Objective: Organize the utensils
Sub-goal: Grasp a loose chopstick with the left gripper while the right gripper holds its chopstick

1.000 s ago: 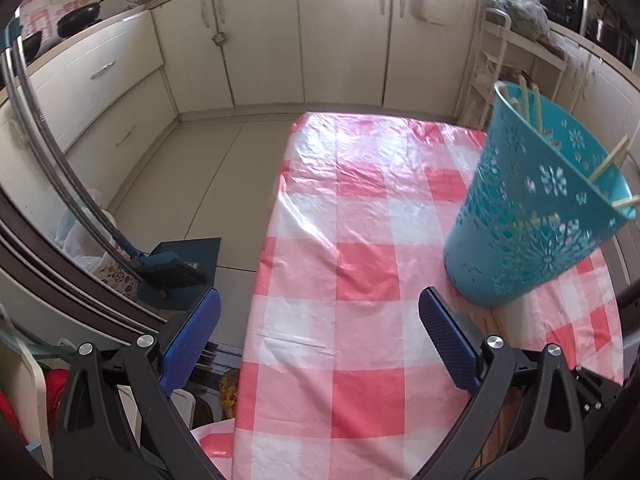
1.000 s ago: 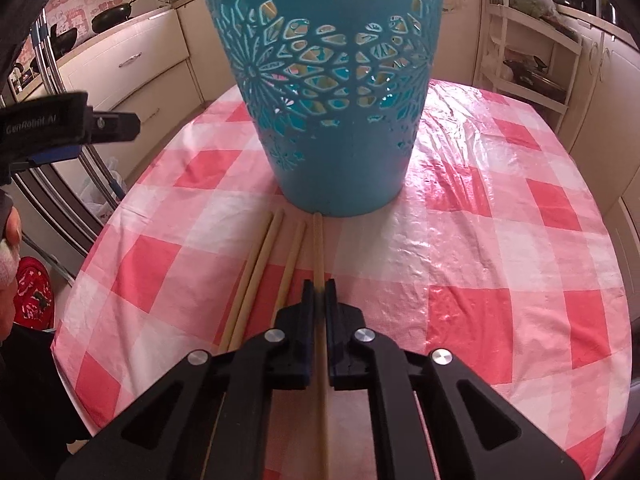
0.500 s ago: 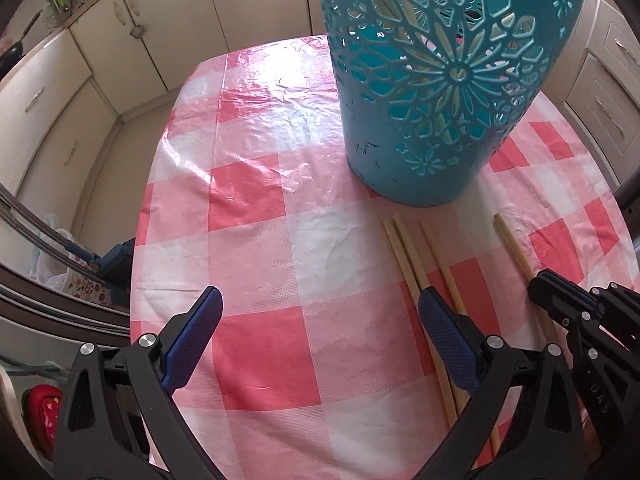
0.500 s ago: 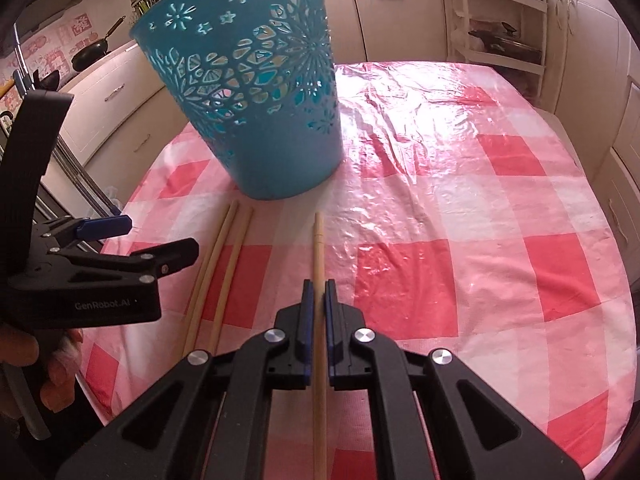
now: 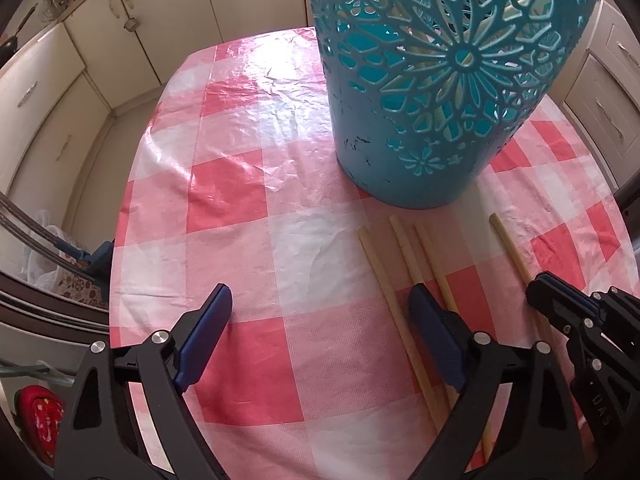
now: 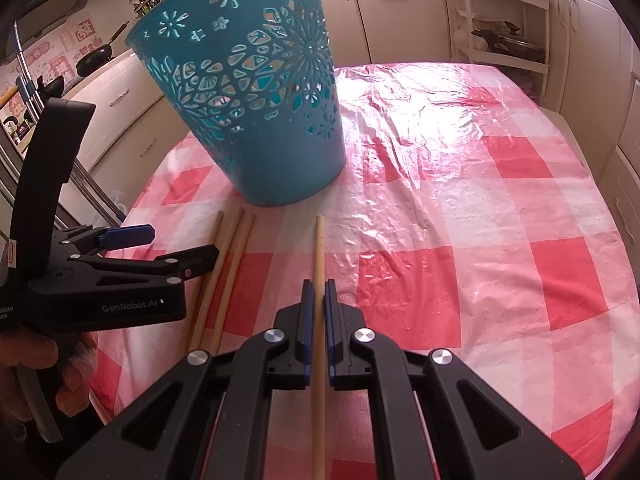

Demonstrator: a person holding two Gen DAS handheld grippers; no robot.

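Observation:
A teal cut-out basket [image 5: 436, 80] [image 6: 256, 120] stands on the red-checked tablecloth [image 5: 240, 208] with pale sticks inside. Three wooden chopsticks [image 5: 400, 280] [image 6: 224, 264] lie side by side in front of it. My right gripper [image 6: 319, 294] [image 5: 538, 280] is shut on a fourth chopstick [image 6: 319, 248] [image 5: 508, 240], lying apart to the right of the three. My left gripper [image 5: 320, 312] [image 6: 160, 248] is open and empty, low over the cloth; its right finger [image 5: 436, 340] is over the three chopsticks.
The table edge [image 5: 128, 208] drops to the floor on the left. Cream kitchen cabinets [image 5: 120, 32] ring the room. A white shelf rack [image 6: 504, 32] stands behind the table on the right. A hand [image 6: 68, 376] holds the left gripper.
My left gripper swung from the table's left side toward the basket and came down over the three chopsticks. My right gripper, shut on the fourth chopstick, drew it back and right.

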